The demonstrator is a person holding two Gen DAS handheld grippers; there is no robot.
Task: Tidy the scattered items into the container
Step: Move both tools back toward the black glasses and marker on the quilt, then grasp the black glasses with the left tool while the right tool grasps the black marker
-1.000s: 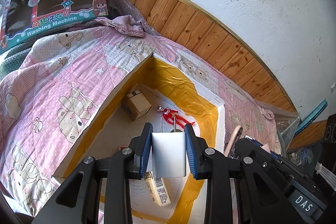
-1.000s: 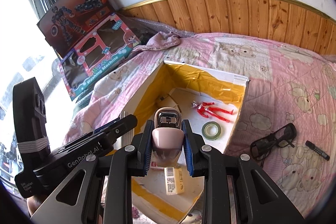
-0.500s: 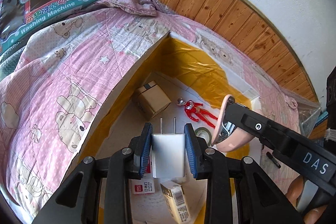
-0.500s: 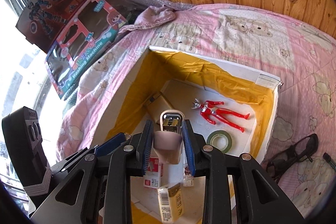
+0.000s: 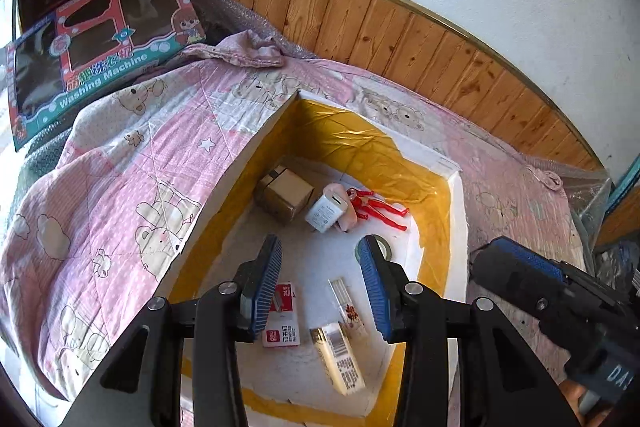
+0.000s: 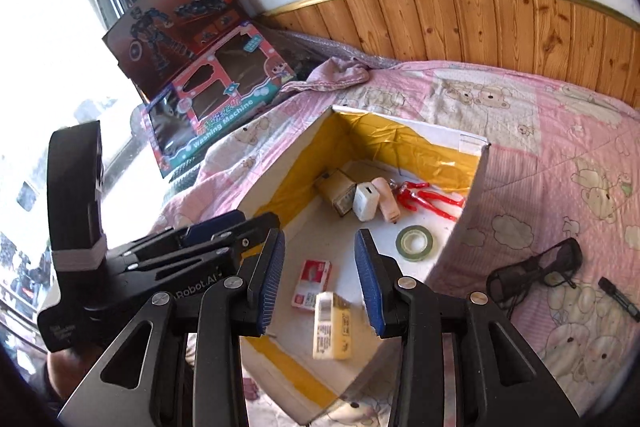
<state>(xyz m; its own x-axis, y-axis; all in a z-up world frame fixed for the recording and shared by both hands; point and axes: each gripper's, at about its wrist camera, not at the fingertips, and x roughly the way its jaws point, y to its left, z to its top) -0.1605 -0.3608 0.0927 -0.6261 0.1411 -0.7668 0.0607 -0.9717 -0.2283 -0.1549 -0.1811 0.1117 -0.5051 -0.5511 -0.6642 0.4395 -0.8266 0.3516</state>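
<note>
A white foam box (image 5: 456, 211) (image 6: 460, 143) lined with yellow tape sits on the pink bedspread. On its floor lie a white charger plug (image 5: 326, 213) (image 6: 366, 201), a pink stapler (image 5: 348, 221) (image 6: 387, 203), a red toy figure (image 5: 380, 207) (image 6: 428, 197), a small cardboard box (image 5: 286, 193) (image 6: 335, 187), a green tape roll (image 6: 415, 237), a red staple packet (image 5: 282, 315) (image 6: 313, 283) and a yellowish carton (image 5: 338, 357) (image 6: 331, 325). My left gripper (image 5: 320, 287) hangs open above the box, empty. My right gripper (image 6: 320, 281) is open and empty too.
Dark glasses (image 6: 536, 269) and a black marker (image 6: 618, 293) lie on the bedspread right of the box. Toy cartons (image 5: 100, 43) (image 6: 216, 115) lean at the back left. A wood-panelled wall (image 5: 400, 39) runs behind the bed.
Both grippers have opened and pulled back. The white charger plug and the pink stapler left their jaws and now lie side by side on the box floor.
</note>
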